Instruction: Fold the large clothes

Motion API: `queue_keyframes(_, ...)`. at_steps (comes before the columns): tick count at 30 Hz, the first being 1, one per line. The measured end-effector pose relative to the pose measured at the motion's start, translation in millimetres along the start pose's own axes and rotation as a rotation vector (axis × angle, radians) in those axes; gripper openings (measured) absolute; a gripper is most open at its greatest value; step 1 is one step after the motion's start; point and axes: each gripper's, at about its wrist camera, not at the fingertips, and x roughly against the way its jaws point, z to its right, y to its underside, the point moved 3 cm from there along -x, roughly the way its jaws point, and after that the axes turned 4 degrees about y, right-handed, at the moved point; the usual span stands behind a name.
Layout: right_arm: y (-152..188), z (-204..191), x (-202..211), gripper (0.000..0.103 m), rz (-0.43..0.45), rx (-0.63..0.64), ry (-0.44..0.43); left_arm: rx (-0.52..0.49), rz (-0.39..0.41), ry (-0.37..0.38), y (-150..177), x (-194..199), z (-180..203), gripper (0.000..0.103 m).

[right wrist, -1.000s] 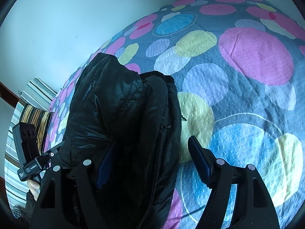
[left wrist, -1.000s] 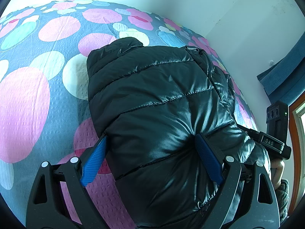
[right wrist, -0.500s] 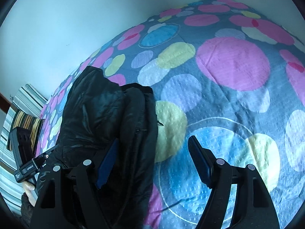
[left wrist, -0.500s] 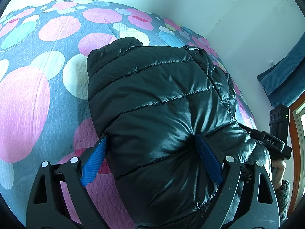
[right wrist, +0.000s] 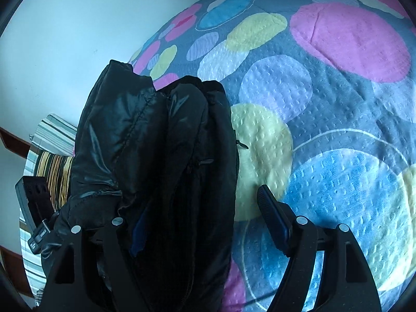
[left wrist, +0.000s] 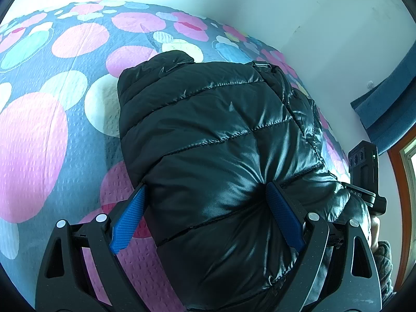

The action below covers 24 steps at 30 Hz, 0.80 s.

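Black puffer jacket (left wrist: 221,156) lies folded in a bundle on the dotted bedspread (left wrist: 39,135), frame centre in the left wrist view.

Left gripper (left wrist: 205,215): jaws wide, both blue pads pressing the bundle's sides.

Right gripper (right wrist: 205,221): jaws apart, left pad buried in jacket folds lower left, right pad clear over the bedspread.

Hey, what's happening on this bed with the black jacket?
A person is folding a black puffer jacket on a bedspread printed with coloured circles, using a handheld claw in each hand. The left claw straddles a thick bunch of the jacket, its blue pads against the padding on both sides. The right claw is at the jacket's zipper edge with its jaws wide: one pad is buried in the fabric, the other stands clear over the bedspread. The jacket looks already folded into a compact stack.
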Motion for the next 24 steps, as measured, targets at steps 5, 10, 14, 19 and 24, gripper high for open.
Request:
queue_keyframes(5,7.6,2.3,-1.3,0.074,0.01,-0.005,-0.009,0.006,0.001,0.0,-0.3,-0.7,0.4,0.09)
queue_keyframes(10,11.2,-16.8,-8.1,0.043,0.02,0.041,-0.033,0.008,0.006,-0.005,-0.6,0.3,1.2,0.09)
queue_keyframes(14,11.7,-21.7,-9.3,0.037,0.045,0.042,-0.047,0.008,0.011,-0.006,0.4,3.9,0.7,0.089)
queue_keyframes(19,12.2,-23.2,-12.7,0.033,0.054,0.005,-0.126,0.019,0.023,-0.013,-2.1,10.2,-9.7,0.089)
queue_keyframes(24,2.2,-41.8,-29.8,0.032,0.043,0.014,-0.149,0.044,0.041,-0.033,-8.4,23.1,-37.0,0.089)
